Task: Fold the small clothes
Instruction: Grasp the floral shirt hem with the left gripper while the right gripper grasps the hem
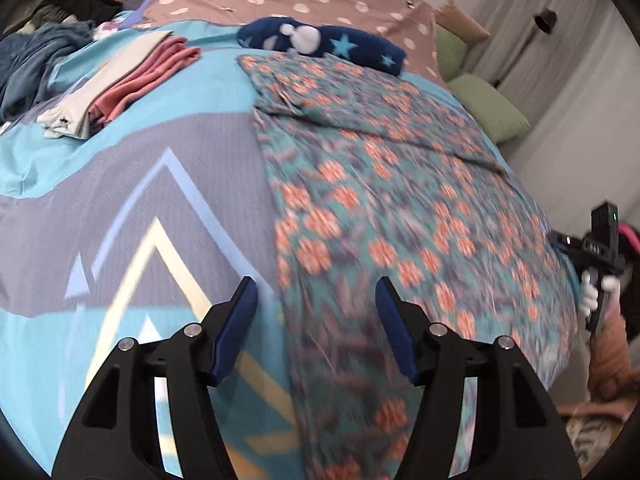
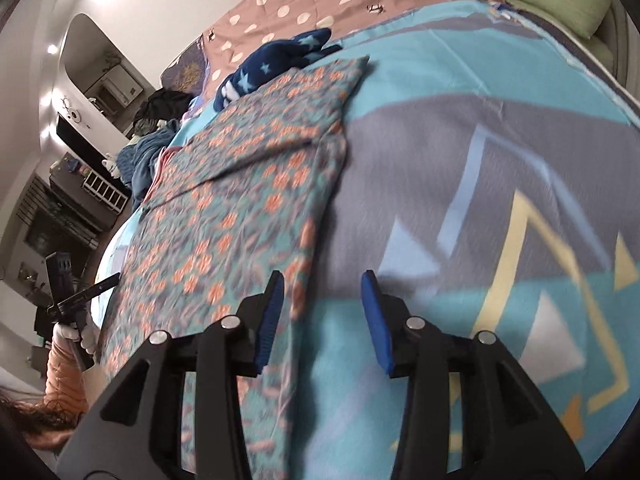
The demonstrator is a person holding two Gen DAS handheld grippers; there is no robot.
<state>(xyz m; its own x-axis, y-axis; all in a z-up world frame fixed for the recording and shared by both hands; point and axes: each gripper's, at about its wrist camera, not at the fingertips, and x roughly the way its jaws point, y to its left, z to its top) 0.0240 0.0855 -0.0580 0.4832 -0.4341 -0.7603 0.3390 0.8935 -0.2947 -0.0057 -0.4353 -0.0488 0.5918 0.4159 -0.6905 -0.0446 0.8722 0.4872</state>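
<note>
On the blue-and-grey patterned bedspread [image 1: 120,208] the teal cotton garment with orange flowers [image 1: 380,200] lies flat, apparently part-folded, more folds likely left; a folded pink-and-cream stack [image 1: 120,84] lies near. The left gripper [image 1: 316,300] and right gripper [image 2: 322,300] are both released, holding nothing.

Teal floral garment [image 1: 400,184] flat on bedspread [image 1: 120,200]

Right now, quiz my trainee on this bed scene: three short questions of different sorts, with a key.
1. True or false: the left gripper holds the teal cloth with orange flowers.
2. What lies at the cloth's far end? A) dark blue star-patterned fleece B) a book C) a shoe
3. Fill in: the folded pink and cream clothes lie on the ____-and-grey bedspread.

Key: 1 false, fingers open and empty; 2 A; 3 blue.
</note>
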